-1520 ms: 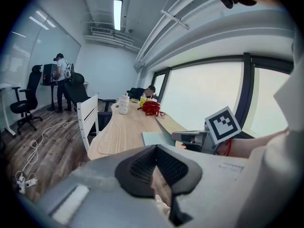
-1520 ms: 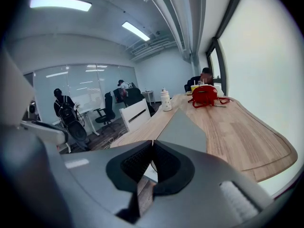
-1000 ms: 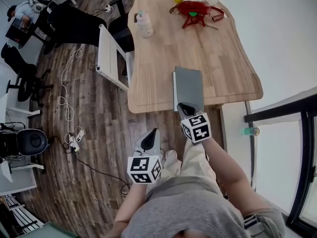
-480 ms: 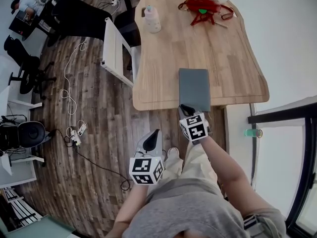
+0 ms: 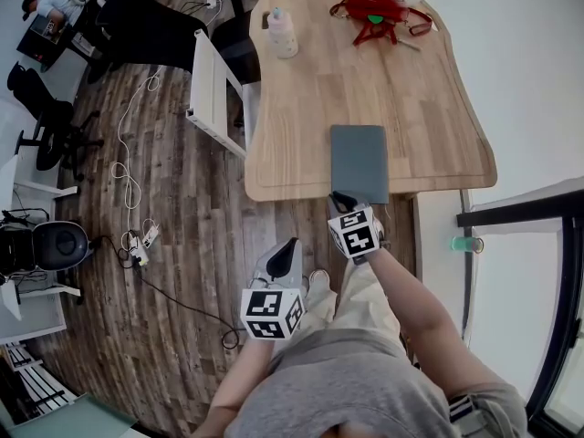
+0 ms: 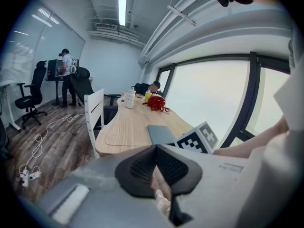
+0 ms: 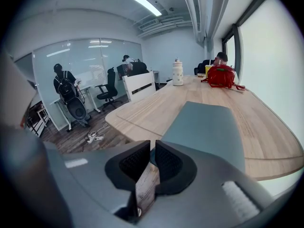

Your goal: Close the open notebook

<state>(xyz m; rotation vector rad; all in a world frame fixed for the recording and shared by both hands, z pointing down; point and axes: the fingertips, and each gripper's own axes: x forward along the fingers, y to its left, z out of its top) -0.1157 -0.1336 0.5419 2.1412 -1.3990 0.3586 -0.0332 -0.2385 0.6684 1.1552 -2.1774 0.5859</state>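
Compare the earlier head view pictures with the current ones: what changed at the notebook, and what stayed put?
The cover of the grey notebook, raised a second ago with white page edges showing, now lies flat and closed. The right hand-held gripper at its near edge has just been opening its jaws; nothing is between them. The left hand-held gripper, the bottle and the red bag on the table stayed put.
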